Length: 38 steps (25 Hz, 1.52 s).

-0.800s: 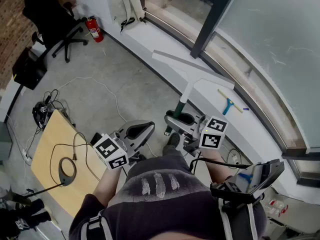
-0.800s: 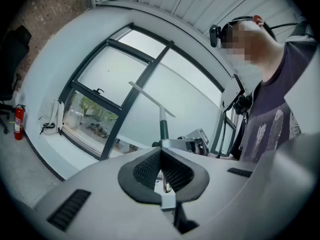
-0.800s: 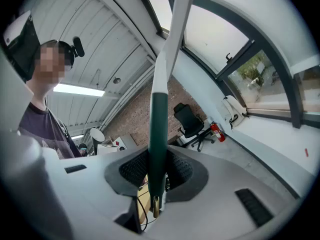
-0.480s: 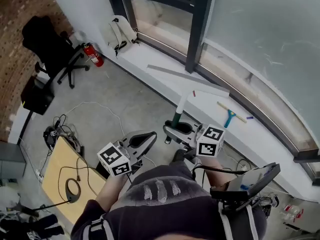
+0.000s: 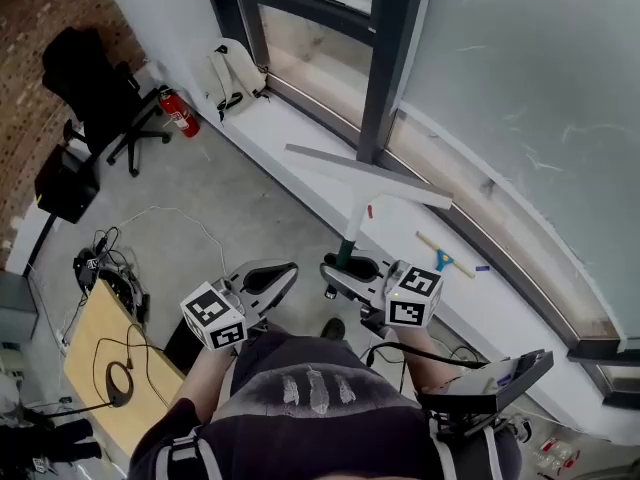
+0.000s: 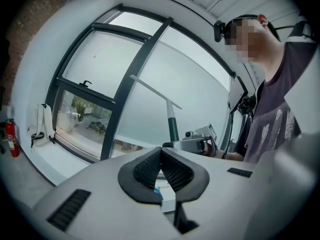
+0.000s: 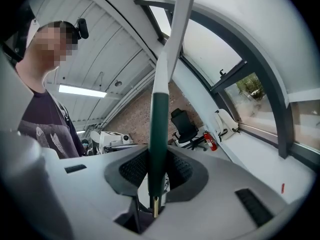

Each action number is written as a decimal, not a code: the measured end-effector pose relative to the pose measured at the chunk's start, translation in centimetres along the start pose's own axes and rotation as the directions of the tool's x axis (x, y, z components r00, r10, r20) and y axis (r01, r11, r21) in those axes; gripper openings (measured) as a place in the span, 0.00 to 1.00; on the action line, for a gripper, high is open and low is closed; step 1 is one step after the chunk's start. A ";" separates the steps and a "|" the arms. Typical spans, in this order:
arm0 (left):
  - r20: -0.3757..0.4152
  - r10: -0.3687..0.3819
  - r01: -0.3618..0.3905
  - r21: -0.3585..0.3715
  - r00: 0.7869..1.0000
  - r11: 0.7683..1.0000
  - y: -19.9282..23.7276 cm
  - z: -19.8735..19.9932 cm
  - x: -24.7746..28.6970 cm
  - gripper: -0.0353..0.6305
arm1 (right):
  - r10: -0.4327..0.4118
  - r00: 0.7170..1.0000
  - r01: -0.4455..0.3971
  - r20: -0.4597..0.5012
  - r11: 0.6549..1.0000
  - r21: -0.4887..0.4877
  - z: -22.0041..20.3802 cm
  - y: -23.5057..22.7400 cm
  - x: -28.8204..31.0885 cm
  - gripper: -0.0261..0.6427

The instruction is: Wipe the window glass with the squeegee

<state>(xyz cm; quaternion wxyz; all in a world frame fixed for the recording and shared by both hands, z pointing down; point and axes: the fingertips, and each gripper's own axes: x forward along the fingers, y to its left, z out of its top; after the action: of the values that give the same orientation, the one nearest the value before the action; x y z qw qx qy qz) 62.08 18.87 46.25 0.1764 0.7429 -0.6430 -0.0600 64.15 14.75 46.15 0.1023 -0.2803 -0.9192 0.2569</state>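
Observation:
A long squeegee (image 5: 366, 174) with a white blade and a white-and-green handle stands upright before the window glass (image 5: 520, 58). My right gripper (image 5: 345, 265) is shut on the green lower end of its handle (image 7: 160, 129), which rises between the pads. In the left gripper view the squeegee (image 6: 170, 118) shows against the glass (image 6: 195, 79), apart from it. My left gripper (image 5: 272, 277) hangs to the left of the right one, shut and with nothing in it, its pads (image 6: 150, 168) pressed together.
A dark window post (image 5: 385, 48) rises behind the blade. A small blue-handled squeegee (image 5: 443, 259) lies on the white sill (image 5: 300, 128). A backpack (image 5: 225, 73), a fire extinguisher (image 5: 178, 111), an office chair (image 5: 95, 78) and a wooden table (image 5: 95, 363) with cables stand at left.
The head view has tilted up toward the window, so more glass shows. The squeegee stays upright in my right gripper, and both grippers keep about the same places before the body.

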 end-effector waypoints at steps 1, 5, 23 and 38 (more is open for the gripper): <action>0.004 0.000 0.000 0.011 1.000 1.000 0.6 0.4 0.2 0.06 | 0.000 1.000 0.000 -0.003 1.000 -0.001 0.3 -0.5 0.2 0.15; 0.041 -0.021 0.020 0.035 0.999 0.999 3.6 2.4 0.8 0.06 | -0.030 0.999 0.029 -0.038 0.999 -0.041 1.6 -2.6 1.2 0.15; 0.148 -0.229 0.206 0.153 0.962 0.966 31.7 14.6 -3.7 0.06 | -0.223 0.974 0.218 -0.038 0.971 -0.099 17.3 -18.3 25.6 0.15; 0.050 -0.366 0.345 0.231 0.929 0.910 43.6 24.5 10.9 0.06 | -0.252 0.967 0.255 0.040 0.960 -0.119 33.1 -34.0 28.8 0.15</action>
<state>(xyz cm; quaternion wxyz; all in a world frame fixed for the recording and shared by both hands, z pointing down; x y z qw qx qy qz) 15.42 -1.19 39.72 0.0502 0.8587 -0.5071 -0.0546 13.76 -6.86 37.39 0.1055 -0.1631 -0.9628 0.1880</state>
